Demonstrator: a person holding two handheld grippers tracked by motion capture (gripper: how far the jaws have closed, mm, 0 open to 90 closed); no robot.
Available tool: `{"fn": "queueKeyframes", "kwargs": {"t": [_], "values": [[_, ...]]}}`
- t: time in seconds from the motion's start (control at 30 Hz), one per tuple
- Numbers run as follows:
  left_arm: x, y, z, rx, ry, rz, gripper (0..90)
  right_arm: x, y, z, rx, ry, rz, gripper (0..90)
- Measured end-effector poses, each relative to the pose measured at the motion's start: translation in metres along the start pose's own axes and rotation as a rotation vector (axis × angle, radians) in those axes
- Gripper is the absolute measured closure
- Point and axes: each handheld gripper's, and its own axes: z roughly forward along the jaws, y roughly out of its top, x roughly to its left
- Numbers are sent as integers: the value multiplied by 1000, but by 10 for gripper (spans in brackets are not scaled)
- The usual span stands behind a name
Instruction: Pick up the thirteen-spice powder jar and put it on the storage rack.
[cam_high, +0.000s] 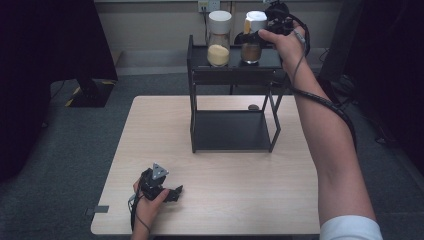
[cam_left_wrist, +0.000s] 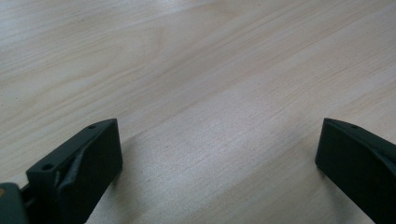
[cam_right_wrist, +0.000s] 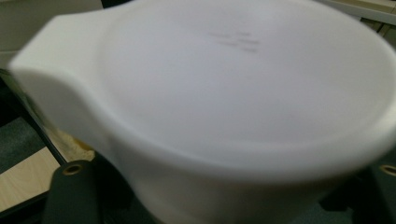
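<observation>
On the top shelf of a black metal rack (cam_high: 200, 75) at the far side of the bench (cam_high: 150, 145) stand two white-lidded jars: one with yellow contents (cam_high: 219, 39) to the left and one with brown contents (cam_high: 252, 37) to the right, just beside each other. The right hand-held gripper (cam_high: 250, 37) reaches in from the right at the brown jar, its jaws on either side of the jar below the white lid (cam_right_wrist: 243, 93); in the right gripper view that lid looms close between the two black jaws. Whether the pads press on the jar I cannot tell. The left hand-held gripper (cam_high: 172, 192) rests on the near left part of the bench, its jaws standing wide apart over bare wood (cam_left_wrist: 210, 84) with nothing between them.
</observation>
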Motion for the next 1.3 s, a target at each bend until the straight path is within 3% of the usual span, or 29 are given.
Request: {"fn": "queueKeyframes", "kwargs": {"t": [0.1,0.27,0.6,0.93,1.3], "values": [[0,0,0,0,0,-1,0,2,0,-1,8,-9,17,101],[0,0,0,0,0,0,0,8,2,-8,19,-25,10,26],[0,0,0,1,1,2,0,17,-4,-22,17,-32,2,6],[0,0,0,1,1,1,0,29,-17,-35,-10,-68,32,5],[0,0,0,0,1,1,0,41,-29,-40,-30,-63,49,6]]}}
